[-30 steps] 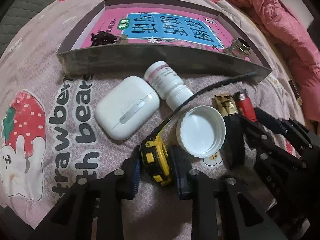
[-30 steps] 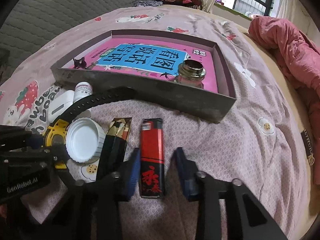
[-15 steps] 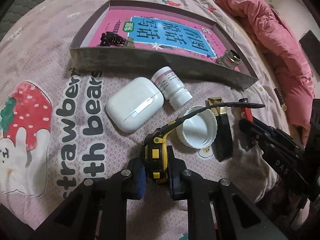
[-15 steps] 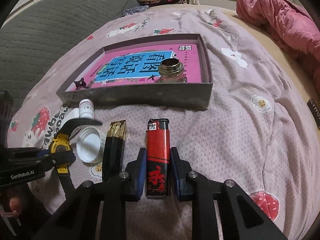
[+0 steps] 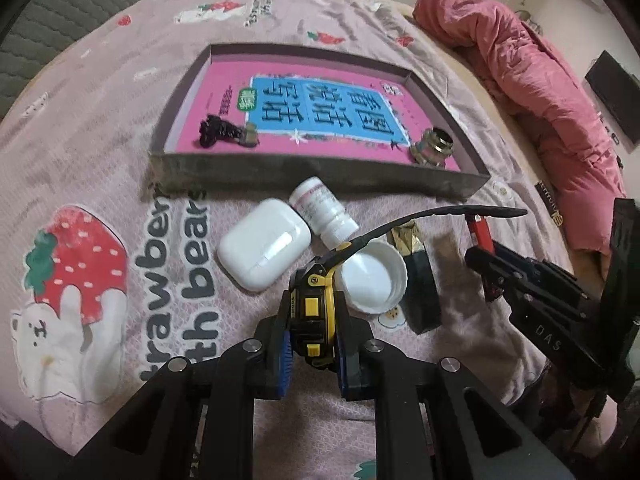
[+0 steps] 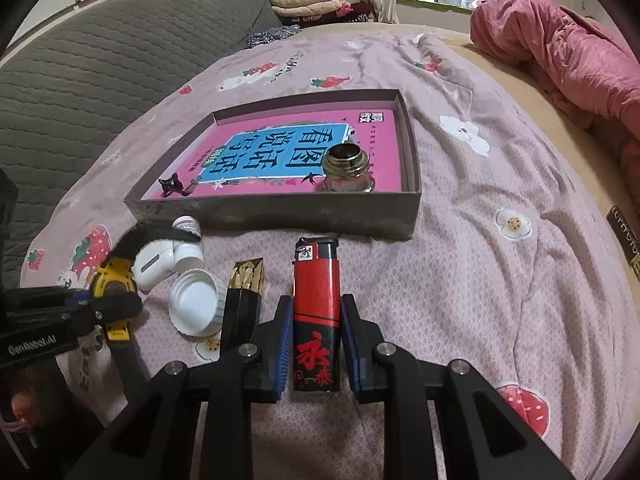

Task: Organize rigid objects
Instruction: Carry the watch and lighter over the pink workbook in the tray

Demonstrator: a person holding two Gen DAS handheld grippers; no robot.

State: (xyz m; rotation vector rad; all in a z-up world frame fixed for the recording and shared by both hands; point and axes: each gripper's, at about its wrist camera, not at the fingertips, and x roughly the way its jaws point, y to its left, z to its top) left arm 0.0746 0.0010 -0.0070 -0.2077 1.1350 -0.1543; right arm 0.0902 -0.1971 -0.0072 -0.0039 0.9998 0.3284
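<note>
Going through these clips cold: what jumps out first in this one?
Each gripper is clamped on something: the left gripper on a yellow-and-black watch, the right gripper on a red lighter. Beyond them on the bedspread lies a shallow box holding a bright pink book and a small metal jar.
</note>
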